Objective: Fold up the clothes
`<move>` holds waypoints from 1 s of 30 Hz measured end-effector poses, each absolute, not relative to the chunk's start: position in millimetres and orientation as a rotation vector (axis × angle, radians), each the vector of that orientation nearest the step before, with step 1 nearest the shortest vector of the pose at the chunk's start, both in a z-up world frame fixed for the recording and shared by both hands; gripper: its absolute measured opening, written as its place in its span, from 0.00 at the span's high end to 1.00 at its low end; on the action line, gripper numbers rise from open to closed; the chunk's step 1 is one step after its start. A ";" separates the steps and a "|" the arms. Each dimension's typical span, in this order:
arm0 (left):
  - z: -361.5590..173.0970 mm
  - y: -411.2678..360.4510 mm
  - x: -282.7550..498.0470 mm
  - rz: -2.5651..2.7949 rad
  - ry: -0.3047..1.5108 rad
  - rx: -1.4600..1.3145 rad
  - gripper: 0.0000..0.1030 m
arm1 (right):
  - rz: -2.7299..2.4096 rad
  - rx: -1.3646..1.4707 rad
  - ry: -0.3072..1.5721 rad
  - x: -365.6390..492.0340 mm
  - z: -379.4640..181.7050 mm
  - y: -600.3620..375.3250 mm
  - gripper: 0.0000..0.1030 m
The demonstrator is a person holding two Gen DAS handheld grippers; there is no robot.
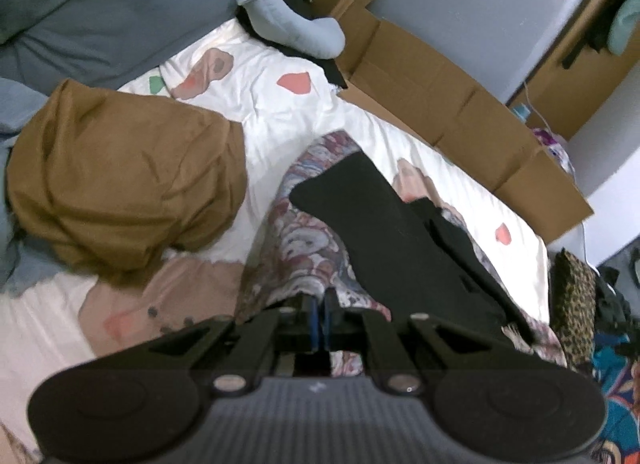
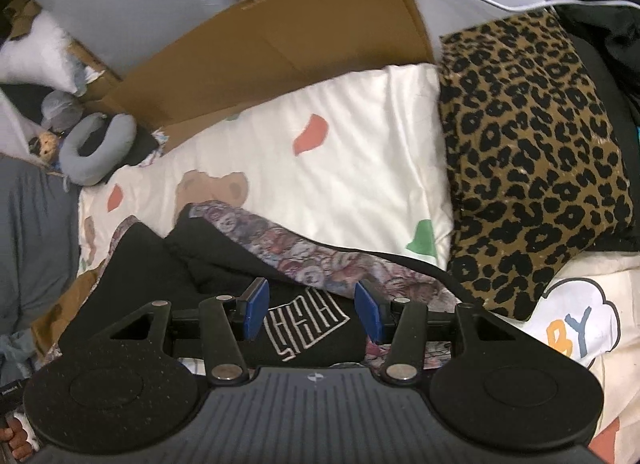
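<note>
Black garment with a floral patterned lining lies on the white bedsheet with coloured patches, its long axis running from the near edge away toward the far left of the bed in the left wrist view. Furthest left on the bed sits a crumpled brown cloth, well apart from the garment's far end. Next comes the left claw, its blue pads pressed together with the floral lining bunched right at their tips; it appears to pinch that near edge, though the fabric inside the pads is hidden. Moving right, the right claw stands about half open, the pads pressing on nothing, poised just above the garment's black panel bearing white stitched lettering. So the garment stretches away and leftward from both claws, with the right one nearer the lettered part. Further right lies a leopard-print cushion, touching the sheet's edge, and a flattened brown cardboard box stands along the far side.
</note>
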State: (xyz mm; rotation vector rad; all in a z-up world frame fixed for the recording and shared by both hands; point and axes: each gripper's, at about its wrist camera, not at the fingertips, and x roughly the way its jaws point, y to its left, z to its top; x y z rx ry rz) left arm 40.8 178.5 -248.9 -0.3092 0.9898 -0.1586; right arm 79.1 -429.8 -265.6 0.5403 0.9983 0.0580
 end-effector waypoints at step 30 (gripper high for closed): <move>-192.4 241.7 -71.2 -0.014 1.054 -0.361 0.86 | 0.221 0.353 0.947 94.0 -186.9 -373.2 0.08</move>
